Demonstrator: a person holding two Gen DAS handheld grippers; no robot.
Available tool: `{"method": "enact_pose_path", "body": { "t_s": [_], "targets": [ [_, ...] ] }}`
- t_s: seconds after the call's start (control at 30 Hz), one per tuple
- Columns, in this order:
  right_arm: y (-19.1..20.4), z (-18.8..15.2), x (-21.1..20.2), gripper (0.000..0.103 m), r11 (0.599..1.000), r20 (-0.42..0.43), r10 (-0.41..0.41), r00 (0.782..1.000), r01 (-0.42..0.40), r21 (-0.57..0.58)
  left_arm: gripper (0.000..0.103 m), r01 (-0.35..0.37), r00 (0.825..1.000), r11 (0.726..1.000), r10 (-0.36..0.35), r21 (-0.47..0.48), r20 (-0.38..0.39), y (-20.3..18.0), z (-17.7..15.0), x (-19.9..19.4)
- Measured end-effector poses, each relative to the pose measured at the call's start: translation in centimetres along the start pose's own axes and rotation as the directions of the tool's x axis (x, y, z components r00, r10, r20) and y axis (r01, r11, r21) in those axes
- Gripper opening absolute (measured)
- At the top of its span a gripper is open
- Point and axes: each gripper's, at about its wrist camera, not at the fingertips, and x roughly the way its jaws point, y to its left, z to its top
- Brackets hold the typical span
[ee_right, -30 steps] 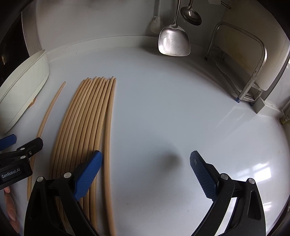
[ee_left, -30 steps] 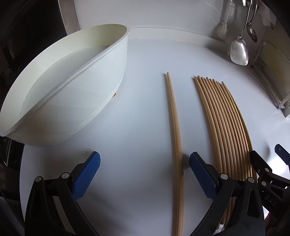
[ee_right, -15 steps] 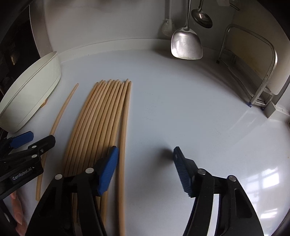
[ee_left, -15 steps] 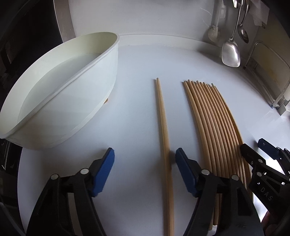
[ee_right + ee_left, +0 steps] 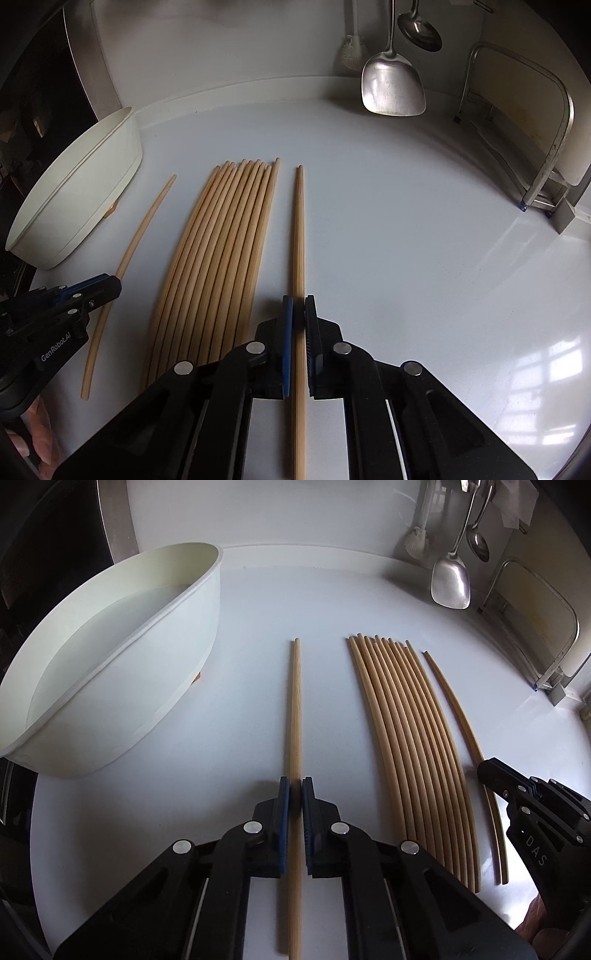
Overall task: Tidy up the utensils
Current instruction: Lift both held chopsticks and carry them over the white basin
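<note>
Several wooden chopsticks (image 5: 410,738) lie side by side in a row on the white counter, also in the right wrist view (image 5: 218,258). My left gripper (image 5: 295,794) is shut on a single chopstick (image 5: 294,709) lying left of the row. My right gripper (image 5: 298,314) is shut on another single chopstick (image 5: 299,229) just right of the row. The left-held chopstick (image 5: 136,243) and left gripper (image 5: 110,290) show in the right wrist view; the right-held chopstick (image 5: 454,705) and right gripper (image 5: 487,771) show in the left wrist view.
A large white oval bowl (image 5: 177,672) stands at the left, also in the right wrist view (image 5: 92,199). A metal spatula (image 5: 391,85), a ladle (image 5: 421,29) and a brush (image 5: 352,51) hang at the back wall. A metal rack (image 5: 546,147) stands at the right.
Both grippers were open and have closed, each onto one chopstick. The right gripper's chopstick now lies apart from the right edge of the row.
</note>
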Motion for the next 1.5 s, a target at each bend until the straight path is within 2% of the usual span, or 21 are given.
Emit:
{"method": "enact_pose_path", "body": {
  "t_s": [0.23, 0.4, 0.57, 0.73, 0.93, 1.13, 1.3, 1.5],
  "targets": [
    [-0.8, 1.0, -2.8, 0.006, 0.998, 0.003, 0.032, 0.999, -0.032, 0.045, 0.007, 0.036, 0.999, 0.999, -0.036, -0.014, 0.01, -0.6, 0.9, -3.9],
    [0.3, 3.4, -6.2, 0.006, 0.999, 0.038, 0.051, 0.998, -0.051, 0.013, 0.007, 0.041, 0.998, 0.998, -0.038, -0.038, 0.059, 0.8, 2.4, -8.4],
    [3.8, 6.5, -8.7, 0.006, 0.994, 0.08, 0.11, 0.991, -0.109, -0.022, 0.007, 0.002, 0.994, 0.997, 0.007, -0.083, 0.109, 4.8, 4.3, -11.8],
    [9.9, 9.3, -9.3, 0.006, 0.983, 0.115, 0.178, 0.977, -0.17, -0.074, 0.007, -0.036, 0.988, 0.992, 0.054, -0.121, 0.147, 11.0, 6.5, -13.0],
    [18.3, 12.5, -6.8, 0.006, 0.966, 0.092, 0.249, 0.964, -0.24, -0.093, 0.007, -0.037, 0.99, 0.993, 0.052, -0.116, 0.131, 18.2, 9.1, -11.4],
    [24.5, 14.9, -2.5, 0.006, 0.963, 0.043, 0.268, 0.962, -0.266, -0.052, 0.007, -0.007, 0.998, 0.994, 0.014, -0.106, 0.067, 22.8, 11.5, -6.9],
    [26.5, 15.3, 1.4, 0.006, 0.971, -0.032, 0.238, 0.971, -0.239, -0.012, 0.007, 0.029, 0.999, 0.997, -0.028, -0.078, 0.022, 24.0, 12.3, -3.9],
    [26.5, 14.8, 4.7, 0.006, 0.982, -0.1, 0.189, 0.977, -0.187, 0.029, 0.007, 0.057, 0.998, 0.997, -0.058, -0.047, -0.027, 23.9, 12.8, -0.9]
  ]
}}
